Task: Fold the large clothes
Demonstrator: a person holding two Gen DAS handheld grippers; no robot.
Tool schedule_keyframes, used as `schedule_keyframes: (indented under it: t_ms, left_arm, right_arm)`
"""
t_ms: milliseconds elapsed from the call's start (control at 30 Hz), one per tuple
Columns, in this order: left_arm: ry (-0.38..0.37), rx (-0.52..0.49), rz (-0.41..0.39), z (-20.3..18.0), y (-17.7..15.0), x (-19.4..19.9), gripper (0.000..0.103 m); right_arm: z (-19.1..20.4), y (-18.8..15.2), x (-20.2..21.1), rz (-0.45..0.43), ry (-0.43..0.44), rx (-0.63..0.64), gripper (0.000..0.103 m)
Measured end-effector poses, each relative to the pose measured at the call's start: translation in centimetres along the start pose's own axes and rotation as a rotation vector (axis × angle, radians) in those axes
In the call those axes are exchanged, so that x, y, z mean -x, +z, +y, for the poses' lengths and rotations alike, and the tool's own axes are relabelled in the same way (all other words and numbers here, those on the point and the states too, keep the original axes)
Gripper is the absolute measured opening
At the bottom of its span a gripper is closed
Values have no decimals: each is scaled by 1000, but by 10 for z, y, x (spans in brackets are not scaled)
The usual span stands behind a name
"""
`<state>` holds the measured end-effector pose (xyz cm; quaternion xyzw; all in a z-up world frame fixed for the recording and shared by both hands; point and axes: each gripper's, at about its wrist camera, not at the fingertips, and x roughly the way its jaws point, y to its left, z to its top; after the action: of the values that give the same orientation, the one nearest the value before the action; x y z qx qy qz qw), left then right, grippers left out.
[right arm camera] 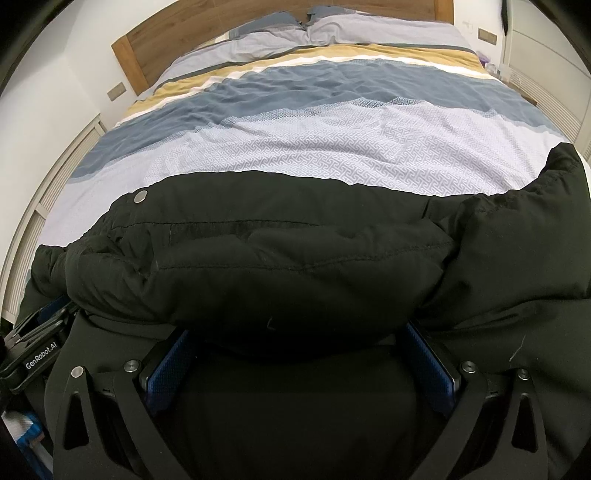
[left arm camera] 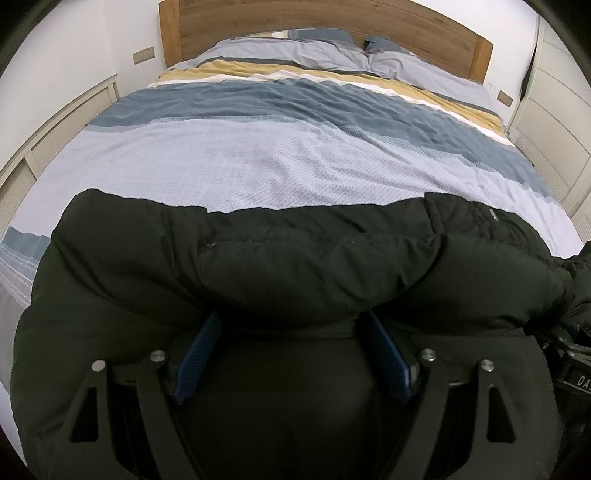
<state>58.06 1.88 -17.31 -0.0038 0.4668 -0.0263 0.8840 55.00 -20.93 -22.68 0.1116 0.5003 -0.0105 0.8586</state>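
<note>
there, black coat (left arm camera: 280,273) draped over both jaws

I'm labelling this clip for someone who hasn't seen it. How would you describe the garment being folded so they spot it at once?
Start from the large bed with the wooden headboard and striped duvet. At its near end lies a bulky black padded jacket, bunched in a thick roll. It is the only dark thing on the pale bedding, with a silver snap button.
</note>
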Motion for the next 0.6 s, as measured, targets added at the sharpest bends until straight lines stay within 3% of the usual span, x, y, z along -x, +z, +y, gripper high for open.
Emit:
schedule_keyframes:
  t_ms: [233,367,500,600]
  left_arm:
    - [-16,9,27,5,0,2,82]
    - [-47,7,119,20,10,0,87]
    - [-43,24,201,41,20,-1,88]
    - [48,62,217,65,27,6,88]
  right_arm:
    - [-3,1,2,17,8,11,102]
    - [-17,6,11,33,-7,26,102]
    - [-56,14,23,41,-116,-1,101]
    - [-91,15,25,98,-189,-35,101]
